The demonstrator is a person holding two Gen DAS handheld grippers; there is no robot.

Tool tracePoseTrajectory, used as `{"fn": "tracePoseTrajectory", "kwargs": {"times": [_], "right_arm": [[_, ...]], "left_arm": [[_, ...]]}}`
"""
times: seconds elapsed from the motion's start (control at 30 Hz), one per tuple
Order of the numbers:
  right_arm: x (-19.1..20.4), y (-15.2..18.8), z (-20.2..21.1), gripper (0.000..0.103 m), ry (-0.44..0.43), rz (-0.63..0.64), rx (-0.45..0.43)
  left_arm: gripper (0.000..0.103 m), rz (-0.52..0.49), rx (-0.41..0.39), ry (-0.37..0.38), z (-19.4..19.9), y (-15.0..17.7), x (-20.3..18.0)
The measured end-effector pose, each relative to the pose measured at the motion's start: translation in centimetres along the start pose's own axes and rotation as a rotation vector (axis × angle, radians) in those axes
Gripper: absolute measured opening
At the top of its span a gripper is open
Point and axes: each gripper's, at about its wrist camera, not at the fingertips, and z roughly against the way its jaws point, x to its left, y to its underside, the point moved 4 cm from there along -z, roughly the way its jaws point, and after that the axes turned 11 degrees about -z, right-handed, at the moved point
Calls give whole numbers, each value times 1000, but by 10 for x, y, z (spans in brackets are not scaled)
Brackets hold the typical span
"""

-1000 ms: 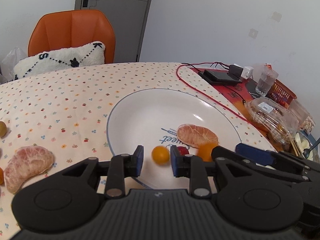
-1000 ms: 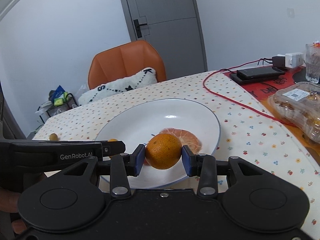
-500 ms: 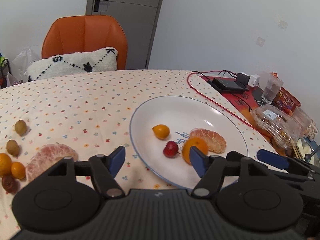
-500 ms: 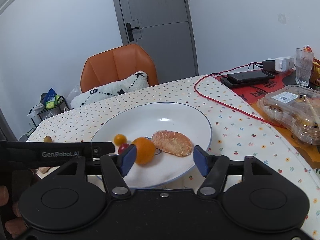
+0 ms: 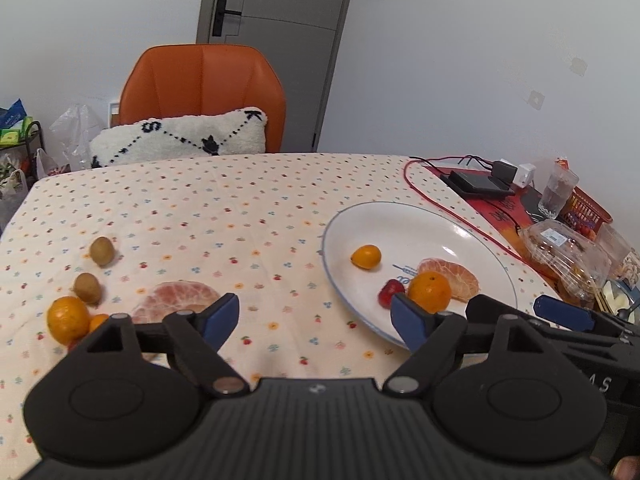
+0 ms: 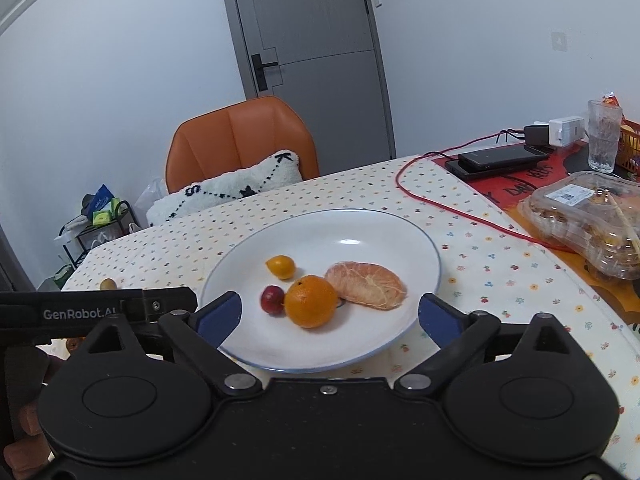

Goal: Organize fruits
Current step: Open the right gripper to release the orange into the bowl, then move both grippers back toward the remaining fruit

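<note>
Sitting on plate (image 6: 420,240): four fruits (image 6: 311,306) (one peeled)

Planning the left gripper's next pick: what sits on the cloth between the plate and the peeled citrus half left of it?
Nothing: in the left wrist view, the cloth between the plate and the peeled half is bare.

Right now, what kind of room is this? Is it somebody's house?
Probably a home dining area. A table with a flowery cloth holds a white plate of fruit, an orange chair with a fluffy cushion stands behind it, and there is a grey door.
</note>
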Motion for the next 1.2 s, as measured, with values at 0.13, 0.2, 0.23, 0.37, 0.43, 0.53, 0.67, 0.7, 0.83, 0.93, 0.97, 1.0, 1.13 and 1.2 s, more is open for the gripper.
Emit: {"fn": "tracePoseTrajectory", "kwargs": {"times": [0.13, 0.2, 0.23, 0.37, 0.43, 0.53, 0.67, 0.7, 0.83, 0.93, 0.97, 1.0, 1.13, 1.2], "right_arm": [[12, 1, 1, 100, -22, 6, -4], [19, 2, 1, 101, -35, 11, -3], [23, 3, 1, 101, -43, 12, -1], [40, 7, -2, 102, -72, 30, 9], [49, 8, -3, 103, -86, 43, 15], [63, 11, -5, 103, -109, 56, 24], [78, 15, -7, 103, -133, 68, 36], [82, 17, -7, 103, -140, 71, 40], [96, 21, -10, 103, -161, 79, 54], [106, 26, -12, 103, -178, 83, 66], [109, 27, -12, 103, -184, 85, 70], [112, 29, -13, 103, -189, 87, 74], [123, 34, -15, 103, -210, 97, 92], [128, 37, -17, 103, -220, 103, 99]], "left_arm": [[83, 10, -10, -27, 11, 4, 15], [84, 18, -13, -38, 16, 6, 24], [84, 23, -16, -44, 19, 7, 29], [84, 47, -19, -67, 28, 13, 46], [84, 56, -21, -80, 33, 16, 54], [84, 70, -23, -102, 40, 21, 68], [84, 96, -21, -126, 49, 30, 86], [84, 101, -21, -131, 52, 32, 91], [84, 118, -24, -152, 59, 41, 107], [84, 131, -24, -170, 63, 47, 117], [84, 135, -27, -174, 64, 49, 120], [84, 140, -32, -180, 65, 51, 123], [80, 163, -35, -191, 66, 56, 136], [78, 169, -34, -196, 66, 59, 141]]}}
